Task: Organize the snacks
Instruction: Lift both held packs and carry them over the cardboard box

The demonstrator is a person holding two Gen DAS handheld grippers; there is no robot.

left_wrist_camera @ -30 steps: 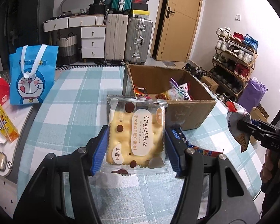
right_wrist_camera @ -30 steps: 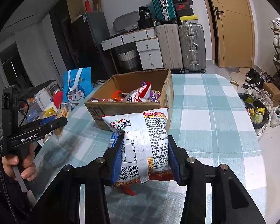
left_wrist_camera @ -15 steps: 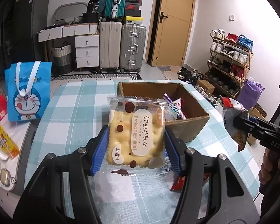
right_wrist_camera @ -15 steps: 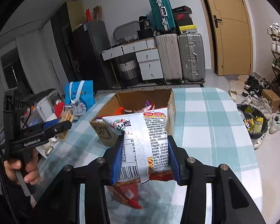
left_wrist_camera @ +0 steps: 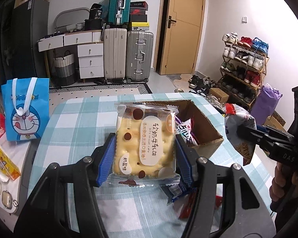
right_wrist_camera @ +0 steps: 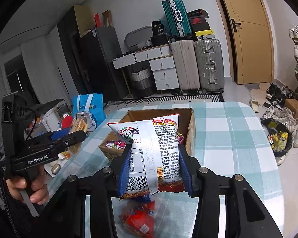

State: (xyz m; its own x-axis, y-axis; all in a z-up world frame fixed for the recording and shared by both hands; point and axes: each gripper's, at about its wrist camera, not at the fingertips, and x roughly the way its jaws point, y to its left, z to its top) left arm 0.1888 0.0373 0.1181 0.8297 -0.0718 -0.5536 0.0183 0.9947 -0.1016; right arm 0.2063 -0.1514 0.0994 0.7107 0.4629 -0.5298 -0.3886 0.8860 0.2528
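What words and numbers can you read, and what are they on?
"GenRobot.AI": side of the left tongs.
"DAS": side of the right tongs.
"36": black box on the drawers.
"250102 C": stamped on the noodle bag.
Chinese print on the cracker pack, bag's fine print, blue bag: unreadable.

A lived-in home: suitcases stacked by the door, a loaded shoe rack (sneakers mostly), a white drawer chest.
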